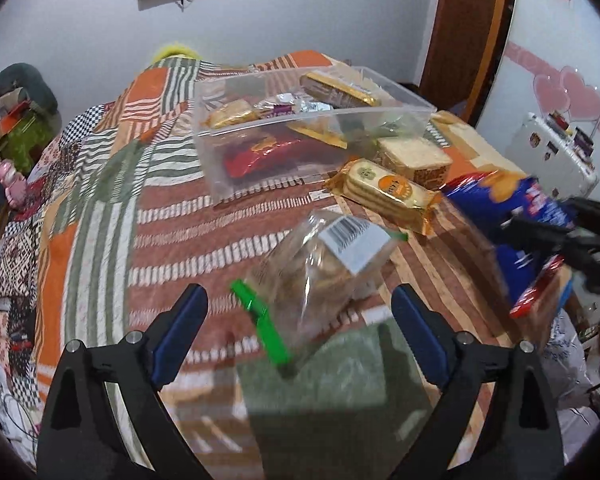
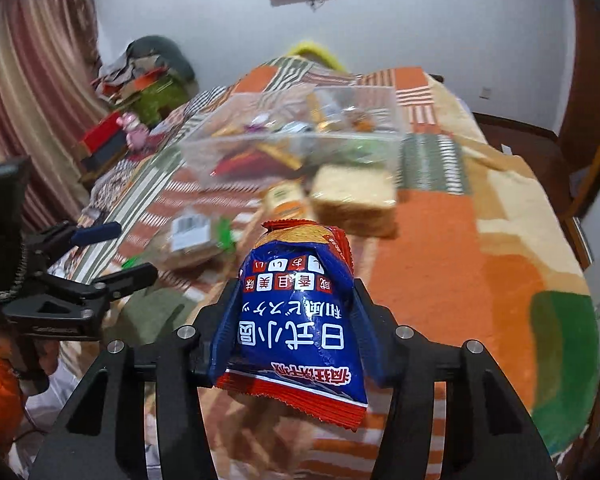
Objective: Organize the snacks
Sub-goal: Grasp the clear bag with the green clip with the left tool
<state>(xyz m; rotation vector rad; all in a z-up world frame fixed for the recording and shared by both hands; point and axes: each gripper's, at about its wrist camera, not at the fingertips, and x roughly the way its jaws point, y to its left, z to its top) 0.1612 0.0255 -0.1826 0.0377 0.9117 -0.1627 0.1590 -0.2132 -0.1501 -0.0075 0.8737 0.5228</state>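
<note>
blue snack bag held aloft; clear bin of snacks sits on the bed.

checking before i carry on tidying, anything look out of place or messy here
Nothing spilled or torn. Three packs lie loose on the bedspread outside the clear bin: the gold biscuit pack, the wafer block and the clear bag with a green clip. The right tool holds the blue snack bag upside down.

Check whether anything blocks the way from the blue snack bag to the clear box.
The right gripper holds the blue snack bag above the bed. The yellow biscuit pack and bread pack lie below, before the clear box, whose top is open.
</note>
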